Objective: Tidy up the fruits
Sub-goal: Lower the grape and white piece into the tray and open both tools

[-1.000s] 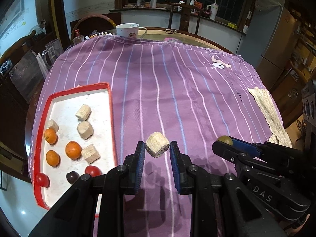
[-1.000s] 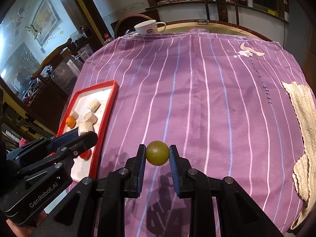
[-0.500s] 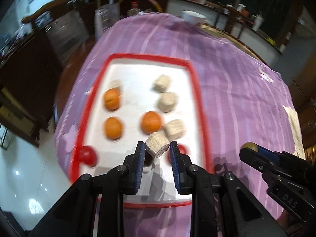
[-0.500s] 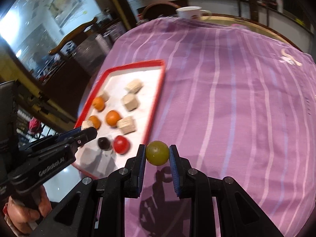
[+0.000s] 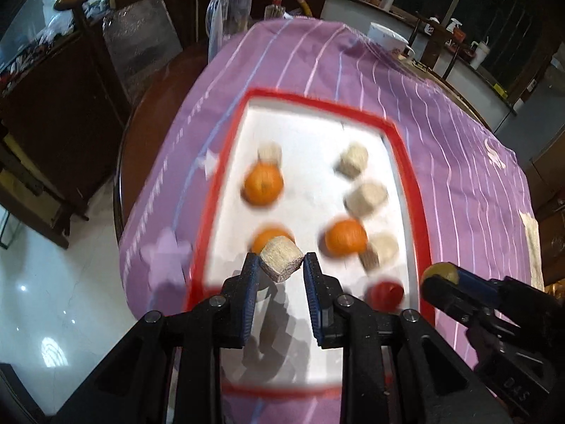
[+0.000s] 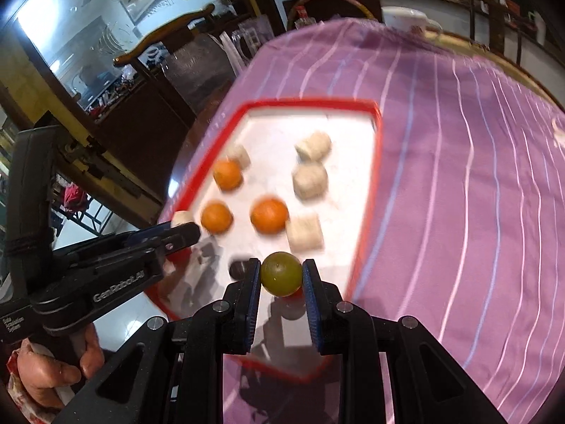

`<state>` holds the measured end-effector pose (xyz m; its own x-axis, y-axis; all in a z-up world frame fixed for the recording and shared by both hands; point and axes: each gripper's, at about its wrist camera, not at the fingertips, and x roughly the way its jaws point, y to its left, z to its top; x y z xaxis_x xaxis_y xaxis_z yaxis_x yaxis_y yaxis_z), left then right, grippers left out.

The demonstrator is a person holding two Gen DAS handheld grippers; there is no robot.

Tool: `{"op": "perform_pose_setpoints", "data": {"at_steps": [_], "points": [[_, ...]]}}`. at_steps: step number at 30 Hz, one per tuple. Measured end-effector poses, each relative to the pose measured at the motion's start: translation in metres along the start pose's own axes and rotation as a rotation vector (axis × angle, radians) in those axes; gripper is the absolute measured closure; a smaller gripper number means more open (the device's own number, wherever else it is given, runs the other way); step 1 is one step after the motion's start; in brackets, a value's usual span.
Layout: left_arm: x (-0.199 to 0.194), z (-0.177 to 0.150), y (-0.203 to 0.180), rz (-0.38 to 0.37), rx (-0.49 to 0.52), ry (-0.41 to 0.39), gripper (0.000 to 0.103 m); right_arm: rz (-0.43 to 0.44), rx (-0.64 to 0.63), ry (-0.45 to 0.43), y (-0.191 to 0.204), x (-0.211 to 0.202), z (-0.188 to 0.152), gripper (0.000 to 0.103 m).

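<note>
My left gripper (image 5: 281, 265) is shut on a beige block (image 5: 281, 258) and holds it over the near left part of the red-rimmed white tray (image 5: 319, 100). My right gripper (image 6: 281, 272) is shut on a green round fruit (image 6: 281, 272) over the tray's near edge (image 6: 378, 162). In the tray lie three oranges (image 5: 263, 185), several beige blocks (image 5: 365, 196), a red fruit (image 5: 385, 293) and a dark fruit (image 6: 238, 268). The left gripper also shows in the right wrist view (image 6: 183, 228), and the right gripper in the left wrist view (image 5: 439, 275).
The tray lies at the left edge of a round table under a purple striped cloth (image 6: 459, 176). A white mug (image 6: 406, 17) stands at the far edge. A glass jug (image 5: 229, 10) and wooden chairs stand beyond the table on the left.
Both grippers have moved left with their loads and now hang over the tray. The tray looks larger and nearer in both views.
</note>
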<state>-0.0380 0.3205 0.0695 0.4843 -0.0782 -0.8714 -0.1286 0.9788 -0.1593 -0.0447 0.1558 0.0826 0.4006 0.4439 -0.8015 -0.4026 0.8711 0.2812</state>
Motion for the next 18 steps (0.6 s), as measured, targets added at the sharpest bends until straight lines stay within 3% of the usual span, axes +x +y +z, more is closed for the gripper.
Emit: {"op": "perform_pose_setpoints", "data": {"at_steps": [6,10,18], "points": [[0.018,0.064,-0.002,-0.002,0.040,-0.027,0.078,-0.063,0.014,-0.061,-0.009,0.017,0.061,0.077],[0.042,0.095,-0.005,0.007,0.051,-0.021,0.078,-0.057,0.084,-0.035,-0.024,0.042,0.092,0.077],[0.102,0.118,0.025,-0.043,-0.099,0.090,0.078,-0.035,0.210,0.048,-0.056,0.096,0.116,0.077]]}}
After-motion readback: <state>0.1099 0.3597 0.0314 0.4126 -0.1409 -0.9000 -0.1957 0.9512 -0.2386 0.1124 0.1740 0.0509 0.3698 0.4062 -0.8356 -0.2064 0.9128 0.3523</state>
